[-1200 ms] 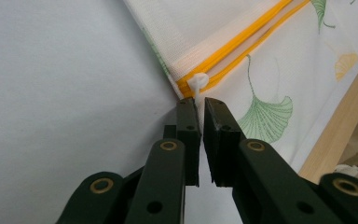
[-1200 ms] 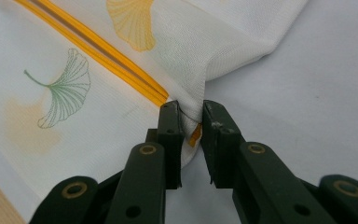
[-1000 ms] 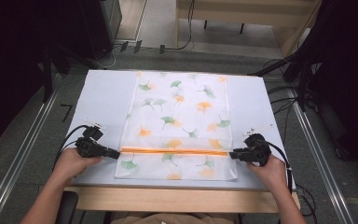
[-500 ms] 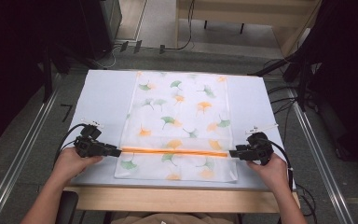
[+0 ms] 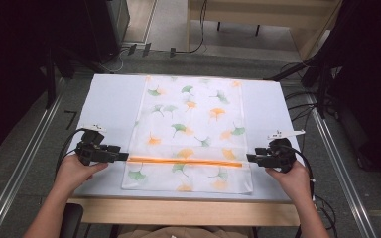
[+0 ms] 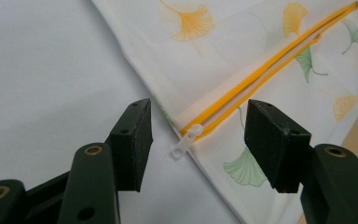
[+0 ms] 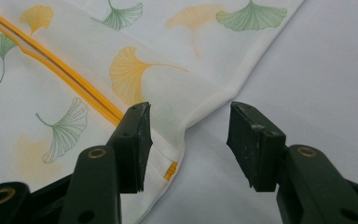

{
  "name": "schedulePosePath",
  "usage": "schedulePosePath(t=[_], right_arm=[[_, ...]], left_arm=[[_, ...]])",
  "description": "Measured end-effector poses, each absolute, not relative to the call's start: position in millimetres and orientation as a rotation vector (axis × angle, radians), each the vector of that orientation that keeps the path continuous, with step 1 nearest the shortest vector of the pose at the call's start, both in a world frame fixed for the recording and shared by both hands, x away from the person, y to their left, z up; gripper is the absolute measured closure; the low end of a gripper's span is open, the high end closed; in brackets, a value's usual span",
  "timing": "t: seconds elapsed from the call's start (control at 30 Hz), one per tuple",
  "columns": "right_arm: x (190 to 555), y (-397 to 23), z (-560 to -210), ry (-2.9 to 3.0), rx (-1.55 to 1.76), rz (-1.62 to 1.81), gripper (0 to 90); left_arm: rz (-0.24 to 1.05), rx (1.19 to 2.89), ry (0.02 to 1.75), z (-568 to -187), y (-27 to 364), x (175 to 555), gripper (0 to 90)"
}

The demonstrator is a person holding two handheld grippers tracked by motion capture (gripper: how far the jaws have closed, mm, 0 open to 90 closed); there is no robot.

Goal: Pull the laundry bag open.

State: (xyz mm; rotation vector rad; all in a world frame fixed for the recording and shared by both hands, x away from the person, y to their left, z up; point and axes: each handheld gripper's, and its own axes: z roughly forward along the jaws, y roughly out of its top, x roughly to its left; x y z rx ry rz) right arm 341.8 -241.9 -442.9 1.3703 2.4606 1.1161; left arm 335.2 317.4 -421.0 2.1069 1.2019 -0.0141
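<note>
White leaf-print pouch (image 5: 188, 134) lies flat (orange zipper (image 5: 185, 161)), both claws (image 5: 124, 156) (image 5: 250, 157) just opened wide, empty.

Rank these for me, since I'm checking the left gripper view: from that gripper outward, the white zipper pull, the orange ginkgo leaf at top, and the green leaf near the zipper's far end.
1. White zipper pull, between the fingers.
2. Orange ginkgo leaf, top centre.
3. Green leaf, far right corner.

High view: overhead, forward-down, far. Claw views: close, low over pouch (image 5: 188, 134) ends; all share orange zipper (image 5: 184, 161).
</note>
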Motion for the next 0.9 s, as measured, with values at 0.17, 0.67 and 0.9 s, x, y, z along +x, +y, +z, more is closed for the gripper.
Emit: schedulePosePath(t=[0.17, 0.67, 0.9], right_arm=[[340.8, -247.1, -440.8, 2.417, 1.354, 1.135, 45.4], [342.6, -271.1, -443.6, 2.301, 1.37, 1.129, 37.2], [345.9, -281.7, -448.1, 2.255, 1.424, 1.111, 36.1]], left_arm=[[0.055, 2.091, 1.227, -416.0, 323.4, 334.9, 40.1], [0.209, 2.03, 1.309, -413.7, 348.0, 335.9, 36.6], [0.254, 2.014, 1.327, -418.1, 355.6, 339.9, 35.5]])
